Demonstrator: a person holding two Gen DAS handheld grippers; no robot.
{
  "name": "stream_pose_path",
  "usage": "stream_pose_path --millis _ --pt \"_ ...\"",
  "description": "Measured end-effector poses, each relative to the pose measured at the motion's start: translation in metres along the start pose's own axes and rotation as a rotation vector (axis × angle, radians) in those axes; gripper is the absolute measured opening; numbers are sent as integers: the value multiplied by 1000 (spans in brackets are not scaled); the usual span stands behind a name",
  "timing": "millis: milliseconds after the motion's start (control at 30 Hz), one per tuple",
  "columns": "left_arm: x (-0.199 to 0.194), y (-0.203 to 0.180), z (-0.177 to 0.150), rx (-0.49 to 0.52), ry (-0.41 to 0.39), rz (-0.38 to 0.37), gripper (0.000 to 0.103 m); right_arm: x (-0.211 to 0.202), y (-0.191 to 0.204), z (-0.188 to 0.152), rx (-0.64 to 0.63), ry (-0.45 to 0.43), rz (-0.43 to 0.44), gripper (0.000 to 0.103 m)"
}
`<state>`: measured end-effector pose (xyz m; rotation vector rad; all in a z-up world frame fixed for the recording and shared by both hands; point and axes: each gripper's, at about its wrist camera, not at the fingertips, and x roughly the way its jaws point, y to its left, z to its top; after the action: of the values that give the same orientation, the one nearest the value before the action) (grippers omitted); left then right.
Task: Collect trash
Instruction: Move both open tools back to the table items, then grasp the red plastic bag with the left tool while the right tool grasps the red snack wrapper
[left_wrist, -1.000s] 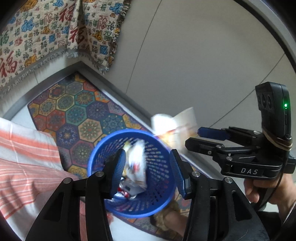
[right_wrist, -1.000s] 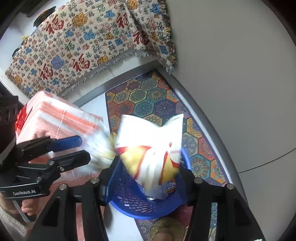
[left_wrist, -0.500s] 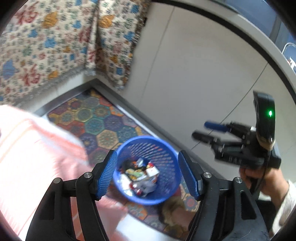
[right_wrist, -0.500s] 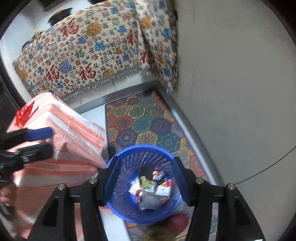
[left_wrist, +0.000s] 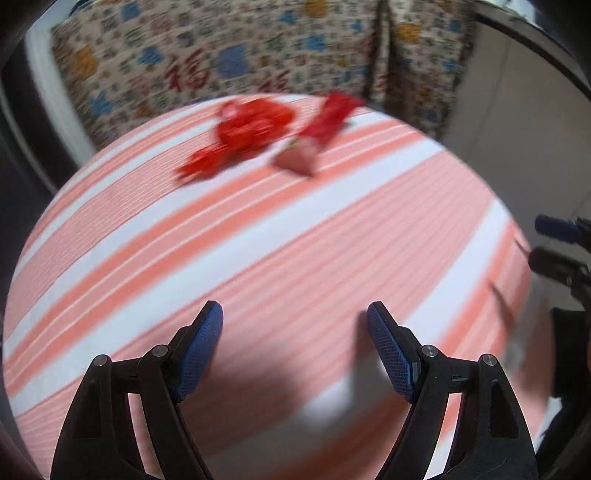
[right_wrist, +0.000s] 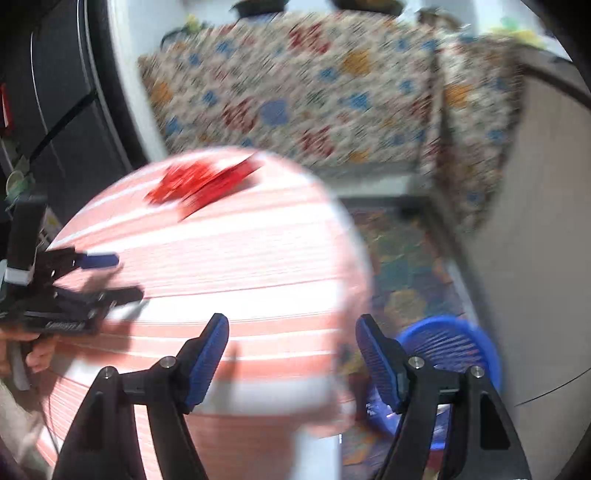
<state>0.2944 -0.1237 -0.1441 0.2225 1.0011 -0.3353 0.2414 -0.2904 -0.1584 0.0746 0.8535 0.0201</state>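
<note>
Over the striped tablecloth (left_wrist: 295, 229) now, blue basket (right_wrist: 448, 339) left behind, both grippers' fingers empty, spreading, red wrappers (left_wrist: 255, 129) ahead

Striped table (left_wrist: 295, 240), patterned throw (right_wrist: 314, 92), hexagon rug (right_wrist: 402, 266).

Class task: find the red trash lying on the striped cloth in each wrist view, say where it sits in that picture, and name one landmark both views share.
Left wrist view: red trash lies upper centre, at the far end of the striped cloth.
Right wrist view: red trash lies upper left of centre, near the cloth's far edge.
Shared landmark: the patterned throw behind the cloth.
</note>
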Motion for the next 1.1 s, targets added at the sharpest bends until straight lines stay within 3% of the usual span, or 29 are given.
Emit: stream_pose_path --millis 133,333,500,600,733,833,867,900,1000,1100 --pt "7 36 0 4 -39 -30 88 40 55 5 11 48 -6 73" --pt "26 59 24 45 -75 -54 98 66 94 3 -35 58 -127 76" --pt "40 67 67 129 -78 -62 85 67 94 0 -39 30 -122 79" --pt "38 68 107 131 -117 -127 86 68 96 0 -43 29 -126 79" --pt "60 72 148 148 -87 -174 86 72 95 2 -41 26 -129 80" --pt "85 62 163 188 -32 -199 75 71 95 2 -40 26 -129 80" --pt "90 60 163 198 -23 -211 51 72 96 2 -39 26 -129 80" --pt "94 58 163 198 -8 -221 45 72 96 2 -39 26 -129 80" --pt "82 61 154 161 -59 -213 44 72 96 2 -38 25 -129 80" --pt "52 73 126 60 -85 -158 44 73 96 2 -38 25 -128 80"
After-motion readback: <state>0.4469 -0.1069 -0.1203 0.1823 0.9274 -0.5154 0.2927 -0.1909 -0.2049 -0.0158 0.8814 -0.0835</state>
